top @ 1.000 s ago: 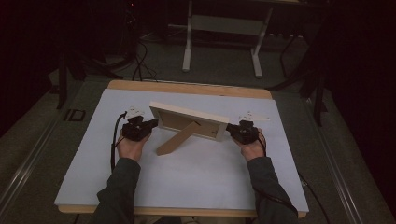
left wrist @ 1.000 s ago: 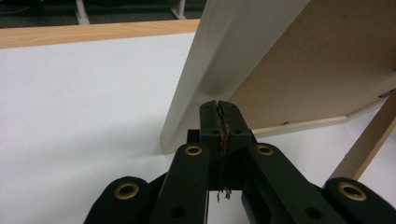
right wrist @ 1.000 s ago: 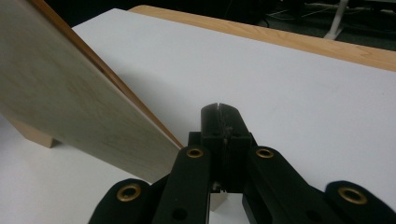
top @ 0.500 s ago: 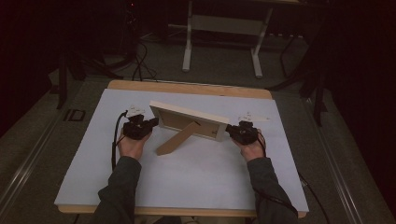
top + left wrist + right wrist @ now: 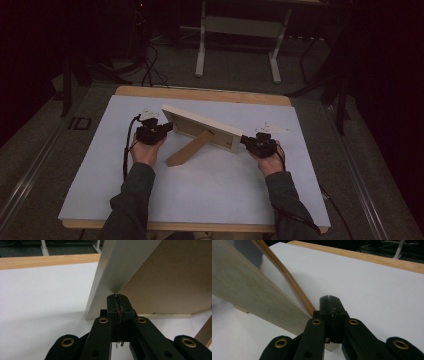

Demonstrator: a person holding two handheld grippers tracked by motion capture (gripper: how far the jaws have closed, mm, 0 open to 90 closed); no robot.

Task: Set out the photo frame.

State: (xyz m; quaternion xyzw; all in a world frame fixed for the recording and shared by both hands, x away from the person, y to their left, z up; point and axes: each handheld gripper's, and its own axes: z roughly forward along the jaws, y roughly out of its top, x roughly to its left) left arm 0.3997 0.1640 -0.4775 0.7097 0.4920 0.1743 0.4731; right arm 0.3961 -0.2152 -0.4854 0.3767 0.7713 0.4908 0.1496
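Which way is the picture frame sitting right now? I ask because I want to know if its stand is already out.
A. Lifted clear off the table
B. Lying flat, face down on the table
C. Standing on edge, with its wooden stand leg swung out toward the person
C: in the high view the picture frame stands on edge on the table, its stand leg angled out toward the person.

pale wood frame [image 5: 200,125], white table [image 5: 100,165]
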